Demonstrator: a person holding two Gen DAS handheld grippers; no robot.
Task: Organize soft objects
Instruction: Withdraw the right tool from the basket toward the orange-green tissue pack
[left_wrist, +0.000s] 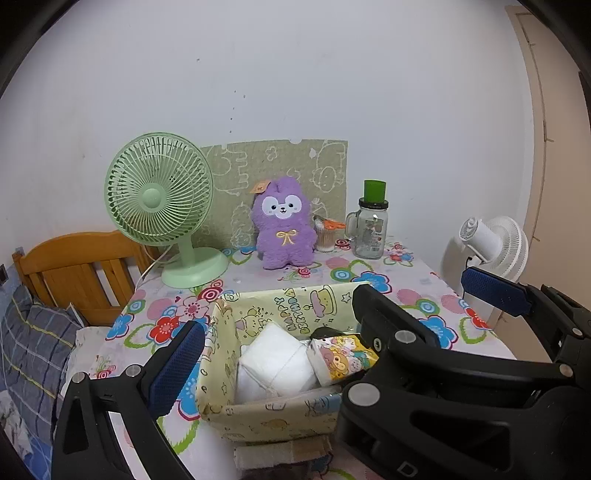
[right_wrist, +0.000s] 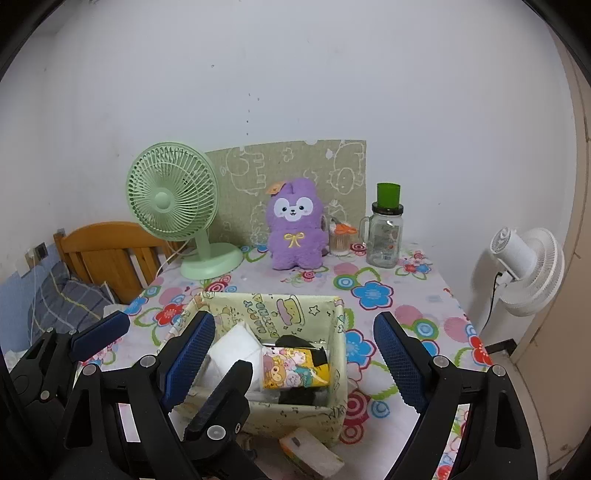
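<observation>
A: Status of the tidy-up at inspection?

B: Partly done, by my reading. The pale yellow cartoon-print fabric storage box (right_wrist: 334, 339), lower centre of frame, already held a white folded cloth bundle (left_wrist: 275, 363), a yellow cartoon-print tissue pack (right_wrist: 293, 369) and something black beneath, type not clear. The purple plush rabbit toy (left_wrist: 282, 225) sat upright at frame centre, well apart from the box, leaning by the green printed board (left_wrist: 325, 166).

A: Grippers?

B: Left gripper (left_wrist: 332, 314) was spread wide, nothing in it. Right gripper (right_wrist: 295, 362) likewise agape and empty, straddling the box in its own view. Neither touched any item.

A: Left to do?

B: Prob. the plush; a white-and-orange wrapped pack (right_wrist: 312, 452) also lay outside, just beside the box's near wall.

A: Diff. btwn views?

B: Only the right wrist view showed that pack clearly; the left view gave a blurred strip there. The left view showed the white bundle nearly whole; in the right view a finger (right_wrist: 188, 360) hid part. Green desk fan (left_wrist: 159, 192) appeared in both.
</observation>
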